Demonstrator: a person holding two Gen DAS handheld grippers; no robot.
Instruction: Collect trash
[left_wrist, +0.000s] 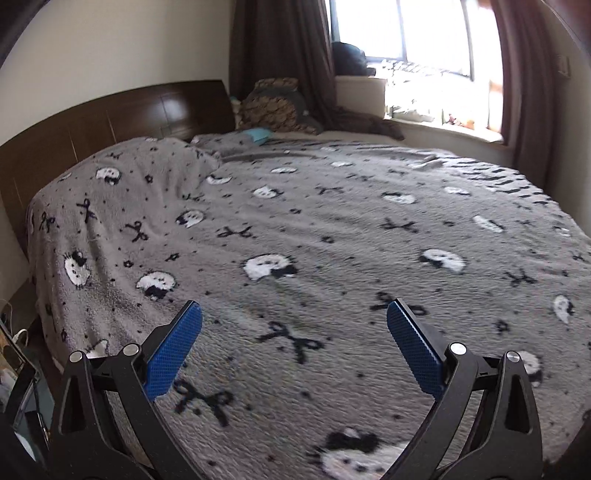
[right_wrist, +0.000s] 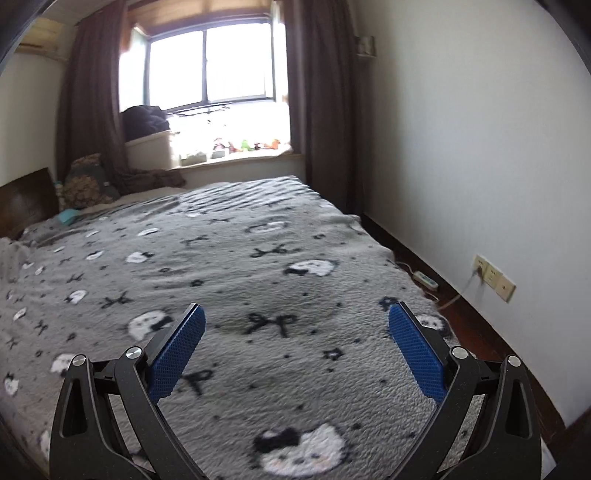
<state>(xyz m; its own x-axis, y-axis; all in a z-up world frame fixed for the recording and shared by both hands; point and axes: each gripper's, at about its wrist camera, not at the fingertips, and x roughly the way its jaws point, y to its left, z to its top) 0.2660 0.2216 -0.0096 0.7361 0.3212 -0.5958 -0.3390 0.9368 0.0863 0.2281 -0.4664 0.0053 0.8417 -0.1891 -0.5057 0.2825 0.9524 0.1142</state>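
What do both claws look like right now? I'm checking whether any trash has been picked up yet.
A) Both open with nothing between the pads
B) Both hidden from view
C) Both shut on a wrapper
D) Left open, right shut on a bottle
A: the left claw and the right claw each have their blue pads spread wide, with only the grey blanket showing between them.

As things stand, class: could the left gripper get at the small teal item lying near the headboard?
Probably yes, with a long reach. The left gripper is open over the grey blanket, and nothing stands between it and the teal item.
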